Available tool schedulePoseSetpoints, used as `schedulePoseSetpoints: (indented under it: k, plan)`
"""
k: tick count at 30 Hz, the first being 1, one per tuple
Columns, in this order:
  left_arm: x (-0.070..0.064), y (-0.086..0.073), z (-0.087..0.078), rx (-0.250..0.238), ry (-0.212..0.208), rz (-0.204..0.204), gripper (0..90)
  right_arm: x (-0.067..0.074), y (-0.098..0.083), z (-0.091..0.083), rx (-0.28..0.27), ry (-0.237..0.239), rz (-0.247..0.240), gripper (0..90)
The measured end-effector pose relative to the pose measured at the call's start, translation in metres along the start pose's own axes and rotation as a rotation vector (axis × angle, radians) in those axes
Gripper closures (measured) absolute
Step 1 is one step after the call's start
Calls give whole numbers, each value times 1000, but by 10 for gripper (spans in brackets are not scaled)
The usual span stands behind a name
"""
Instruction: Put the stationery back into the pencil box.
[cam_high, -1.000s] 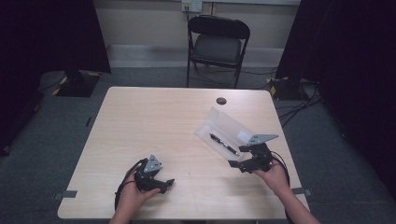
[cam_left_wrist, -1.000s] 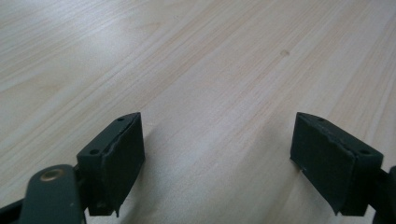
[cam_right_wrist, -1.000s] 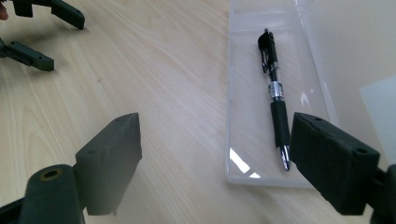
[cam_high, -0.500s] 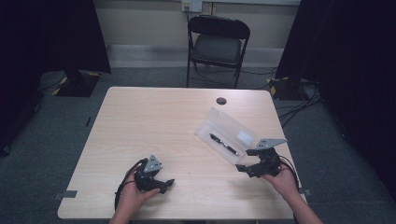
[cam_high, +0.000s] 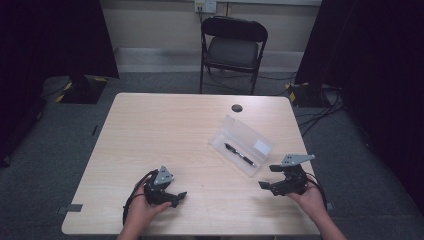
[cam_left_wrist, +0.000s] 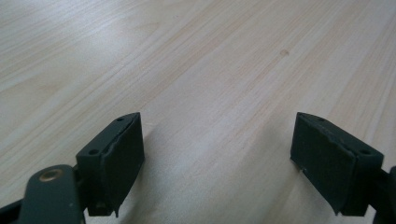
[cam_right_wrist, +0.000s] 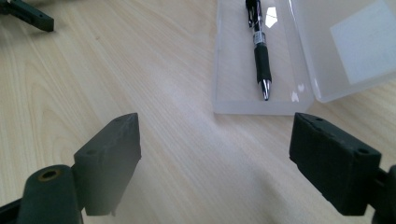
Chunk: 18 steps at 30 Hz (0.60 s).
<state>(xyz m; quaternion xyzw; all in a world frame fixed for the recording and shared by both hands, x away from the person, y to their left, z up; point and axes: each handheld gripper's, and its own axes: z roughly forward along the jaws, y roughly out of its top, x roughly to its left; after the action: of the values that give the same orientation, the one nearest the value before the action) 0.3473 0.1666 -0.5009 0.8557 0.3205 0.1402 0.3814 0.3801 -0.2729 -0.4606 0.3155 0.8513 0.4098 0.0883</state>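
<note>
Black right claw (cam_high: 264, 184) withdrew from case (cam_high: 242, 145).

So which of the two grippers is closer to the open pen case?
The right gripper: it sits just short of the pen case, jaws open toward it. The left gripper rests farther off.

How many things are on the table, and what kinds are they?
Clear plastic case, lid open: 1
Black pen, lying inside the case: 1
Small dark round spot near the table's far edge: 1
Hand-held tools: 2, left tool and right tool, both open
Total: 5
</note>
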Motion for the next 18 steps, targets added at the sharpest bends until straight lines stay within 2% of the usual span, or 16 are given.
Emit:
schedulePoseSetpoints:
  k: [11,18]
  plan:
    - [0,0,0,0,0,0,171,-4,-15,-6,5,-23,5,153]
    - [0,0,0,0,0,-1,171,-8,-32,2,37,-28,1,140]
